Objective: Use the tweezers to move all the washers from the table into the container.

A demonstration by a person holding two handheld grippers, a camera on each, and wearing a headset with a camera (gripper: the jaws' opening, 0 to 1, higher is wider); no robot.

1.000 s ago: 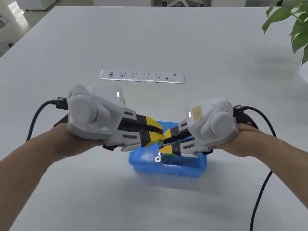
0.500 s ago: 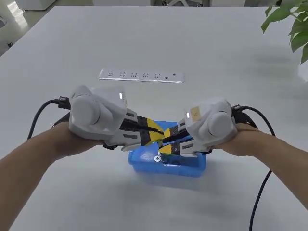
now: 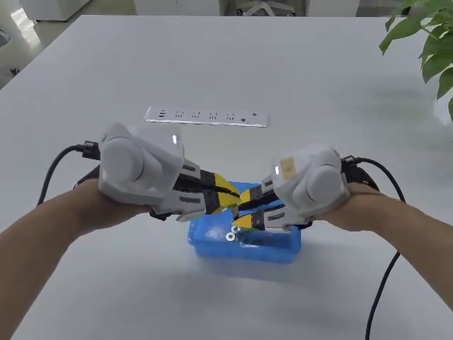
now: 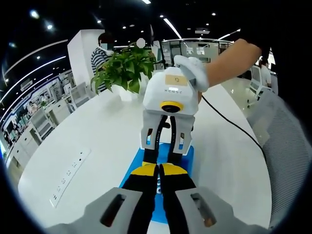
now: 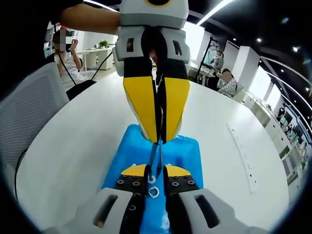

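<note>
A blue container (image 3: 244, 244) sits on the white table, and both grippers meet above it. My left gripper (image 3: 230, 193) comes in from the left with its yellow jaws shut on the metal tweezers (image 5: 157, 153). In the right gripper view it (image 5: 159, 139) points toward me, and the tweezers' tips reach down between the jaws of my right gripper (image 5: 156, 170), which close narrowly around them. Two washers (image 5: 152, 185) show just below the tips over the container (image 5: 185, 156); I cannot tell whether one is held. In the head view a washer (image 3: 231, 236) lies under the right gripper (image 3: 244, 216).
A white power strip (image 3: 207, 115) lies on the table beyond the container. Green plant leaves (image 3: 425, 35) hang in at the far right. Black cables trail from both grippers toward the table's near edge. People sit at desks in the background.
The grippers stay together over the container. The head view has shifted slightly; the washer by the tweezers' tips sits almost where it was.
</note>
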